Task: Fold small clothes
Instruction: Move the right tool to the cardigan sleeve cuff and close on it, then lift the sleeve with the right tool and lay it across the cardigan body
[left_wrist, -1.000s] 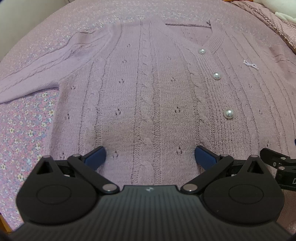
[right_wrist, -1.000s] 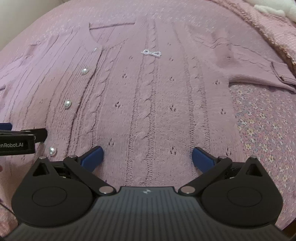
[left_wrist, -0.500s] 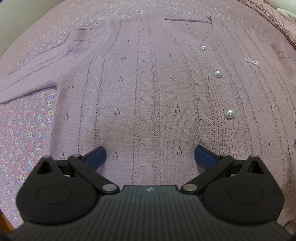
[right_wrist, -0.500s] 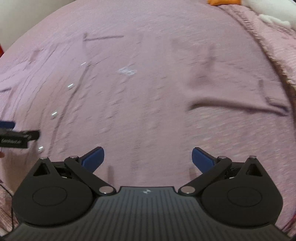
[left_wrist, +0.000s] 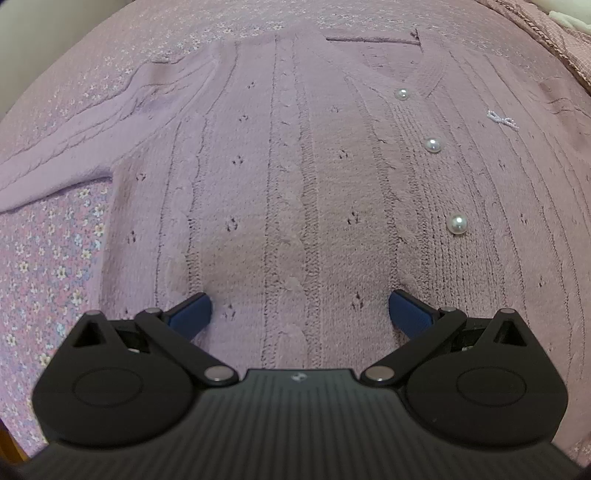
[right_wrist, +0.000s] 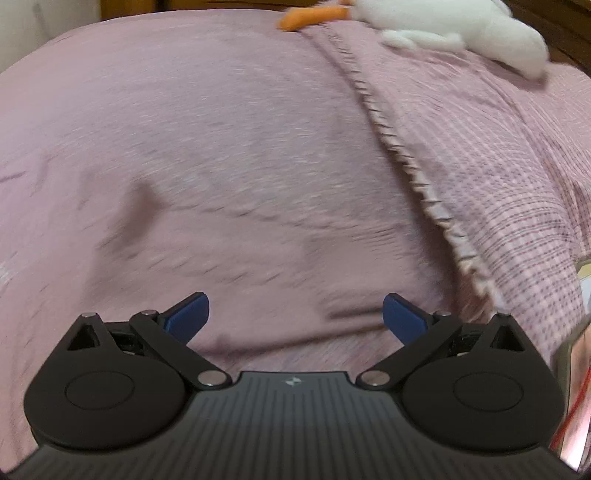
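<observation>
Cardigan (left_wrist: 295, 192) lies flat, buttoned, on the bedspread (left_wrist: 48, 266), sleeves out. Go for a sleeve first: pinch near the cuff w/ one layer only, fold across the chest. Your left gripper (left_wrist: 300, 308) sits low over the near hem, jaws wide apart, empty. Right gripper (right_wrist: 295, 314) also agape, empty, view blurred, aimed right twd the quilt (right_wrist: 498, 177).

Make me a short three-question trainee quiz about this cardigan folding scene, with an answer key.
1. True or false: the left hand-held gripper is open above the lilac cable-knit cardigan.
2. How many round pearl buttons show in the left wrist view?
3. What white thing lies at the top of the right wrist view: A) white plush toy, B) towel?

Key: 1 true. 2 three. 3 A.
</observation>
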